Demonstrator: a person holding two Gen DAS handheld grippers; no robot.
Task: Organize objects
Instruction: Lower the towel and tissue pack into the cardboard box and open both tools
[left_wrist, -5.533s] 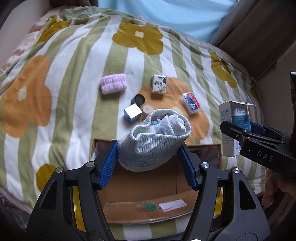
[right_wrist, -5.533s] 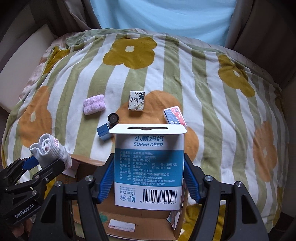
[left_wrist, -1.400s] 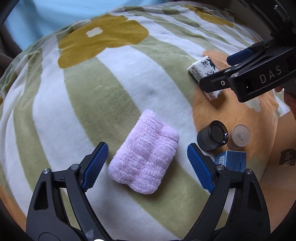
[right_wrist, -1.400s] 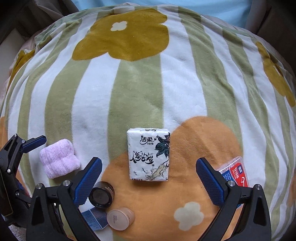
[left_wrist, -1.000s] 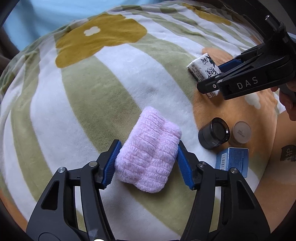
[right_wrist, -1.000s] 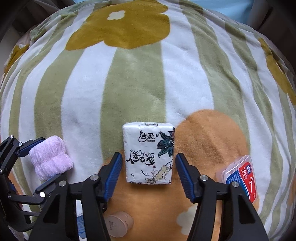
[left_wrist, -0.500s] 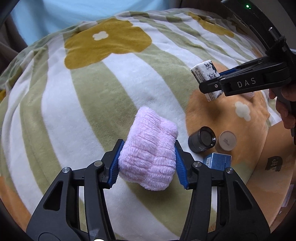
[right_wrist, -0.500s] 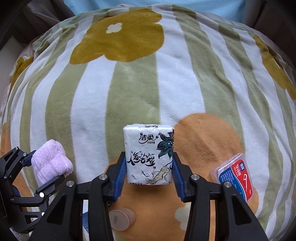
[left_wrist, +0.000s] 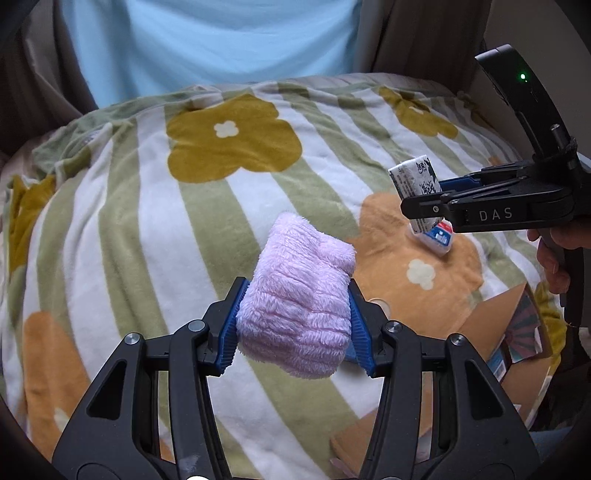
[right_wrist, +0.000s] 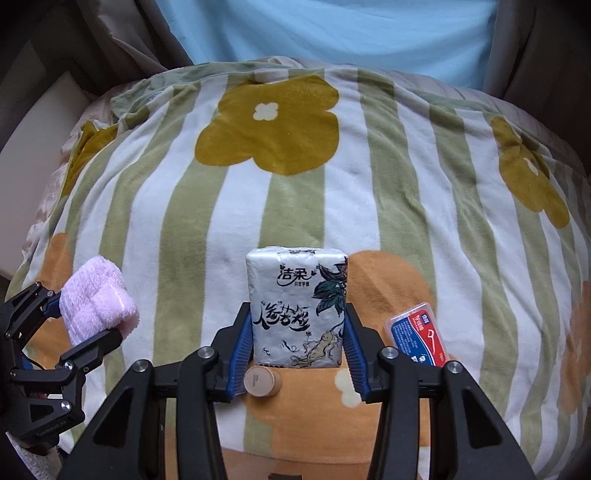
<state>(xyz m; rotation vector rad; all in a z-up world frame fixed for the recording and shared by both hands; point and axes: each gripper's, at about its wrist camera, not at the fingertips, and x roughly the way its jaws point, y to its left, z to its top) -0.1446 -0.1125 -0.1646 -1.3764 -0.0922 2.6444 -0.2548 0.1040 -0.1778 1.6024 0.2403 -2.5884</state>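
Pinching a fluffy pink folded towel (left_wrist: 299, 317) between its blue-padded jaws, the left gripper (left_wrist: 295, 325) holds it lifted above the green-and-white striped fleece blanket with yellow and orange flowers (left_wrist: 147, 229) that covers the bed. To the right of the towel, the right gripper (right_wrist: 297, 347) has its jaws pressed against both sides of a white plastic-wrapped tissue pack printed with black script and dark leaves (right_wrist: 297, 306), held upright and clear of the blanket. Below the tissue pack, a small round beige-lidded jar (right_wrist: 260, 380) lies on an orange flower. Right of the pack, a flat clear plastic case with a red-and-blue label (right_wrist: 417, 336) rests on the blanket. A brown cardboard box flap (left_wrist: 491, 314) shows at the blanket's near right edge.
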